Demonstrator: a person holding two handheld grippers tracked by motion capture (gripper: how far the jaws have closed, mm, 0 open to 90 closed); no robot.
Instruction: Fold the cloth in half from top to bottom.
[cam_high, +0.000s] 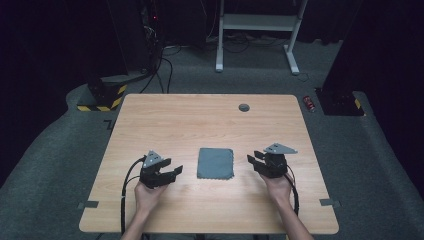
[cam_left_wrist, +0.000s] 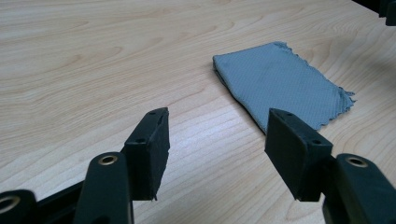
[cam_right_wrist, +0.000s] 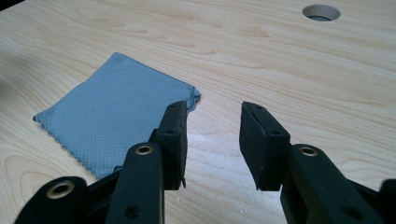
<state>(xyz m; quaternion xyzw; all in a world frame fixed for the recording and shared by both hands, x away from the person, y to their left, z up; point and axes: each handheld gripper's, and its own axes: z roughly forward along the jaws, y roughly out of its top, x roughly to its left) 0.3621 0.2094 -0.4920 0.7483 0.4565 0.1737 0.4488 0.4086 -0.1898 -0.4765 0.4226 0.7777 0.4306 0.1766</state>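
One folded grey cloth (cam_high: 215, 163) lies flat on the desk (cam_high: 200, 120), a little nearer the person's edge than the far edge and about midway between the left and right edges. Two grippers flank it, one in each hand. The left gripper (cam_high: 175, 171) hangs over the desk on the cloth's left, just beside it without touching, its two jaws spread apart with bare wood between them; in the left gripper view the cloth (cam_left_wrist: 280, 84) lies ahead and toward the right jaw. The right gripper (cam_high: 253, 162) sits on the cloth's right, near its edge, its two jaws likewise apart and holding nothing; in the right gripper view the cloth (cam_right_wrist: 116, 116) lies ahead on the left, partly behind the left jaw. One round cable hole (cam_high: 244, 107) sits near the desk's far edge.
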